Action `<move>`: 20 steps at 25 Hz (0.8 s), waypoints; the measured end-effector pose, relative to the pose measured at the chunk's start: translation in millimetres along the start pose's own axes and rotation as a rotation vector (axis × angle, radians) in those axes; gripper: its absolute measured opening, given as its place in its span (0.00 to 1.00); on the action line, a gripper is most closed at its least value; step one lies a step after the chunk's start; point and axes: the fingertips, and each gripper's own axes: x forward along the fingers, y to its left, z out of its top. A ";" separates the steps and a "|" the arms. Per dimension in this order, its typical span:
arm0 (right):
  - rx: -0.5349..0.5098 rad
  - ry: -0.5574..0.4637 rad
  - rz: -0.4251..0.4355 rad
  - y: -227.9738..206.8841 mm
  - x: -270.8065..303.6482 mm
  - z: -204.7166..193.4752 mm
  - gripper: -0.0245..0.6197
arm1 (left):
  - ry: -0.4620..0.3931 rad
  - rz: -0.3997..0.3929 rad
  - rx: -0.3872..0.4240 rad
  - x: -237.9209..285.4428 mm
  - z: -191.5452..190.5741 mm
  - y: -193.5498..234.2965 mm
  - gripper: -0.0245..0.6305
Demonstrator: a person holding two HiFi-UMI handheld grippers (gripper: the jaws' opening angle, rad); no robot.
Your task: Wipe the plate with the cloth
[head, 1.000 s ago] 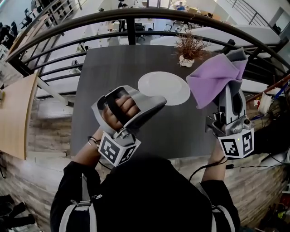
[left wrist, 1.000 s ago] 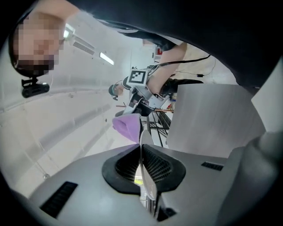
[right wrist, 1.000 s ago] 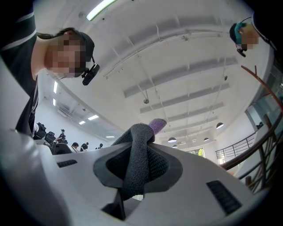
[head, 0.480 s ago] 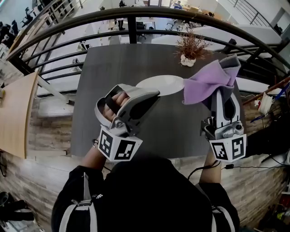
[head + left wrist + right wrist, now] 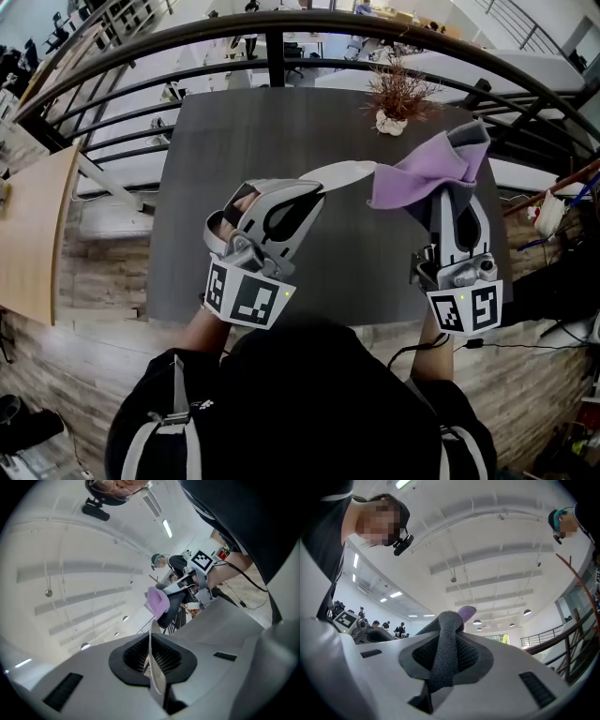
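over the dark table [image 5: 234, 122], left tongs [image 5: 152, 662] pinch the plate [image 5: 345, 171] rim, right tongs [image 5: 444, 648] clamp the cloth [image 5: 417, 176].

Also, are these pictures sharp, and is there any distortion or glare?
Head view: sharp, but the wide lens bends the railing into an arc. Left gripper view: the bright ceiling looks washed out, corners are dark. Right gripper view: the cloth is sharp; two mosaic patches were added afterwards.

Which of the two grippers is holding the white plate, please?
The left gripper: it is shut on the rim of the plate, whereas the right gripper clamps the purple cloth.
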 end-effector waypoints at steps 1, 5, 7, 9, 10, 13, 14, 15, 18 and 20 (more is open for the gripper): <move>-0.005 0.009 0.000 1.5 -0.1 -2.8 0.13 | 0.001 -0.001 -0.028 -0.4 -2.5 0.3 0.07; 0.004 0.030 0.010 6.0 0.9 -13.0 0.13 | 0.014 -0.001 -0.085 -0.1 -11.9 -2.5 0.07; 0.011 0.035 0.012 7.8 0.6 -17.4 0.13 | 0.019 -0.004 -0.124 -0.3 -15.6 -4.3 0.07; 0.008 0.040 0.008 9.4 -0.7 -20.9 0.13 | 0.017 -0.007 -0.180 -1.2 -19.4 -4.6 0.07; 0.007 0.041 0.006 9.9 -0.9 -22.3 0.14 | 0.016 -0.008 -0.206 -1.7 -21.9 -3.9 0.07; 0.024 0.043 0.008 10.3 -2.1 -26.6 0.13 | 0.017 -0.008 -0.243 -2.4 -27.7 -2.4 0.07; 0.030 0.048 0.009 10.4 -3.1 -28.8 0.13 | 0.017 -0.009 -0.249 -2.2 -28.7 -3.0 0.07; 0.030 0.056 0.011 10.9 -3.9 -31.7 0.13 | 0.020 -0.011 -0.259 -1.9 -30.5 -4.7 0.07; 0.022 0.081 0.016 14.4 -3.6 -43.8 0.13 | 0.045 -0.031 -0.295 0.6 -41.5 -14.1 0.06; 0.042 0.090 0.021 18.0 -1.5 -52.6 0.13 | 0.051 -0.049 -0.314 3.3 -50.0 -20.8 0.06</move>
